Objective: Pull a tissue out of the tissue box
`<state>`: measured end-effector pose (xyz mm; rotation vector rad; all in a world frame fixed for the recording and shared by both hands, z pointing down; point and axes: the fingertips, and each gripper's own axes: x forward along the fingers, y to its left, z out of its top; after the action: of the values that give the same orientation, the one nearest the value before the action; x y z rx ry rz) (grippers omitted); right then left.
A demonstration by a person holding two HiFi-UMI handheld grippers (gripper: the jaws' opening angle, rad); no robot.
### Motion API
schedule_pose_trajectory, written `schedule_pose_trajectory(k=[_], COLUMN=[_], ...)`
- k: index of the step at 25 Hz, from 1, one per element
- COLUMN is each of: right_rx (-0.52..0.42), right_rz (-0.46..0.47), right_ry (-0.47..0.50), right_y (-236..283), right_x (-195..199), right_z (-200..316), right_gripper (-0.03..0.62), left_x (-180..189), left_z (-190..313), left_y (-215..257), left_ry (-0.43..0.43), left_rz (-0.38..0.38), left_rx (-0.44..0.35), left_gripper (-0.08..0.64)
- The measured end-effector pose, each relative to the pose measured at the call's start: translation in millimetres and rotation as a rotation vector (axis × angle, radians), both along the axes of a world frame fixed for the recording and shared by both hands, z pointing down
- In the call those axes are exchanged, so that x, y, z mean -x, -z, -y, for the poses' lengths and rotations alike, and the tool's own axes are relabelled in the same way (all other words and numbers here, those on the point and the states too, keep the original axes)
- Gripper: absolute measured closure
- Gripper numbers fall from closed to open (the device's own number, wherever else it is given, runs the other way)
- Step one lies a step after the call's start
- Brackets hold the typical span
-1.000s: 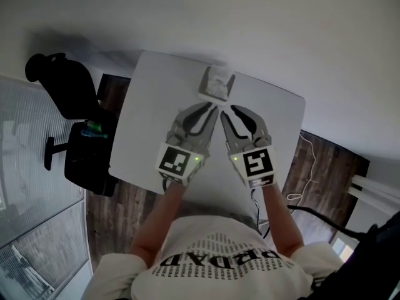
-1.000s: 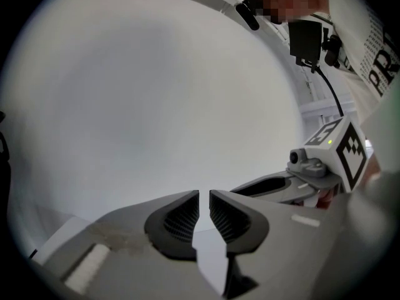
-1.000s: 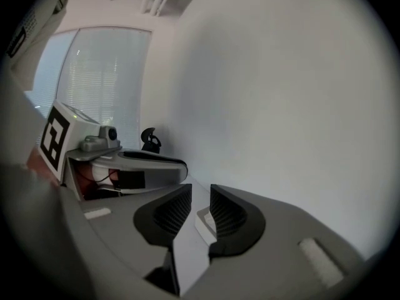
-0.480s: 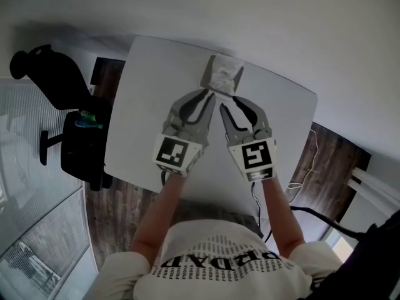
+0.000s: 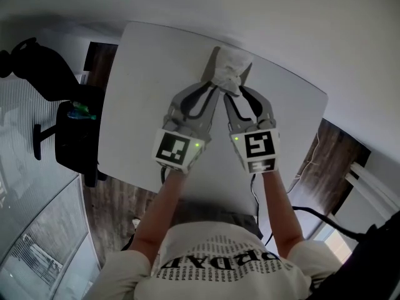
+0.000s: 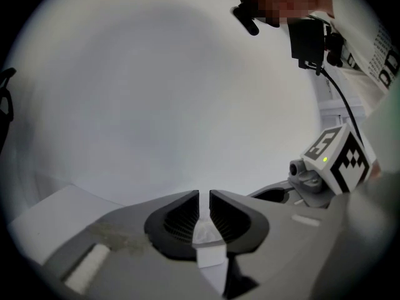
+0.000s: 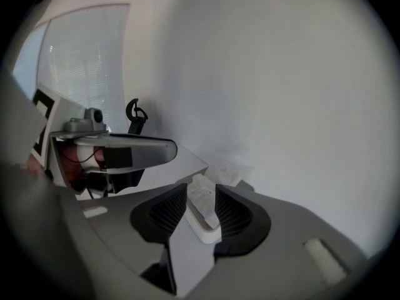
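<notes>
1. Fingers [image 7: 234,214] of your right gripper [image 7: 201,190]: wide apart, and they have just been opening. The tissue [image 7: 204,198] that stands up from the tissue box [image 7: 205,233] sits between them. The pads do not press on it, so nothing is held.
2. Fingers [image 6: 175,220] of your left gripper [image 6: 204,195]: only a narrow slit apart, gripping nothing. The white of the tissue box shows through the slit. Whether the tips touch the box cannot be told.
3. Location of the work item: the tissue box lies at the far edge of the table [image 5: 144,92], about midway along that edge. The tissue rises crumpled from the top opening.
4. Position of the tools: both grippers point at the near end of the box, side by side. The left is towards its left side and the right is in line with the tissue.
5. Progress: early. The approach looks complete, but no grip has been made. The tissue is still seated in the box.
6. Remaining work:
   - Close the right jaws on the raised tuft.
   - Draw the tuft up and away until the sheet clears the opening.
   - The box looks light and may lift with the tissue. Your left gripper is placed well to steady it if that happens.
</notes>
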<state>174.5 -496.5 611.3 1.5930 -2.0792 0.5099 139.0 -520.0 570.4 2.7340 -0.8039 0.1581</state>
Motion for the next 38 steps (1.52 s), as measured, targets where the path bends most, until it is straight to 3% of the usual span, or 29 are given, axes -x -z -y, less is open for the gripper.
schedule_pose_trajectory(k=[14, 19, 21, 23, 38], right_rx=[0.090, 0.083, 0.088, 0.090, 0.098], right_rz=[-0.014, 0.018, 0.020, 0.001, 0.039], right_ry=[-0.035, -0.032, -0.013, -0.005, -0.021], right_y=[-46.9, -47.8, -48.0, -47.9, -38.4], right_x=[-7.7, -8.1, -6.0, -3.8, -3.2], right_z=[12.4, 13.2, 11.5, 10.0, 8.2], right_gripper=[0.436, 0.440, 0.466, 0.577, 0.583], left_x=[1.3, 1.3, -0.4, -2.5, -5.3], left_z=[11.6, 10.6, 9.1, 8.0, 9.0], left_y=[-32.1, -35.4, -35.5, -33.9, -27.2], left_ry=[0.025, 0.023, 0.022, 0.024, 0.005], left_rz=[-0.008, -0.012, -0.012, -0.015, -0.029], left_rx=[0.069, 0.073, 0.074, 0.075, 0.065], left_gripper=[0.516, 0.517, 0.517, 0.517, 0.520])
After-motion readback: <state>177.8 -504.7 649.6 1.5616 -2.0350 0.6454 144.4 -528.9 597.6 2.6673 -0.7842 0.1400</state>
